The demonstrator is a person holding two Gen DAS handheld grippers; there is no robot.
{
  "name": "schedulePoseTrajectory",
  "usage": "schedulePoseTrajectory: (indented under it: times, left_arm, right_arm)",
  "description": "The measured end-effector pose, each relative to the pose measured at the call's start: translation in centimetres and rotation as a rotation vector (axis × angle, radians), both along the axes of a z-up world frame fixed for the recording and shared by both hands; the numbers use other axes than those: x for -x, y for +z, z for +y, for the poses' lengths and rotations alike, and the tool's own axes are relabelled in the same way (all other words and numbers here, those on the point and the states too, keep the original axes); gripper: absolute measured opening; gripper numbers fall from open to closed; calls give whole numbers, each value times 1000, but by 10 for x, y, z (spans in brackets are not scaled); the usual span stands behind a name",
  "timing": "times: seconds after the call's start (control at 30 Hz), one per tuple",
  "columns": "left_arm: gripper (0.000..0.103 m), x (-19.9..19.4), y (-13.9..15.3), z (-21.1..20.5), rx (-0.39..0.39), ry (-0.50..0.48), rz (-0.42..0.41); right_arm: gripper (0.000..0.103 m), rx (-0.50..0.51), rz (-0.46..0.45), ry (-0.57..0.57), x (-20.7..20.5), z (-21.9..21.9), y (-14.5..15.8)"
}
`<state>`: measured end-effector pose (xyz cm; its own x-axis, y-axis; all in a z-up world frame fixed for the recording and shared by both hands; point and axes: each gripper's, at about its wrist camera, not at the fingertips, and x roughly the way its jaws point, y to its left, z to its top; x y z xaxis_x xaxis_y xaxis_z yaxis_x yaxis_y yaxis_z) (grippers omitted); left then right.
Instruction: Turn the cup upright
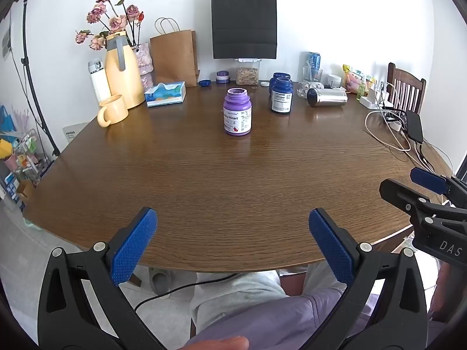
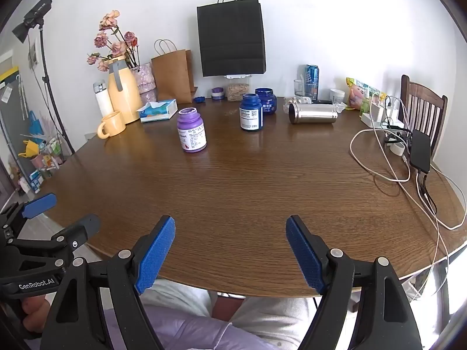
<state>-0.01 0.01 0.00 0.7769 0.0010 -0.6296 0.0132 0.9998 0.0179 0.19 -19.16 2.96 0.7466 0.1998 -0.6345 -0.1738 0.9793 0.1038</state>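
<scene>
Left gripper (image 1: 233, 240): spread wide, holding nothing, hovering at the near edge of the table (image 1: 233, 180).
Right gripper (image 2: 230, 250): likewise spread wide and empty, well apart from everything.
Steel cup (image 2: 312, 113): lying on its side at the far right of the table, dark mouth facing left.
Handling: looks rigid, light, smooth, so likely to slip or roll.
Grip point: probably across mid-body, squarely.

Before you: brown wood-grain worktop (image 2: 233, 204), purple bottle (image 2: 191, 130), dark blue bottle (image 2: 251, 112), silver cup (image 2: 313, 113), yellow mug (image 2: 111, 124), black bag (image 2: 231, 36).
</scene>
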Motion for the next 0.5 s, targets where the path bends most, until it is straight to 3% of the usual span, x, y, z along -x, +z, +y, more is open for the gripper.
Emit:
schedulePoseTrajectory:
  times: [0.5]
  left_arm:
    - [103,0,0,0,0,0,0]
  right_arm:
    - [82,5,-2,-3,0,-1,0]
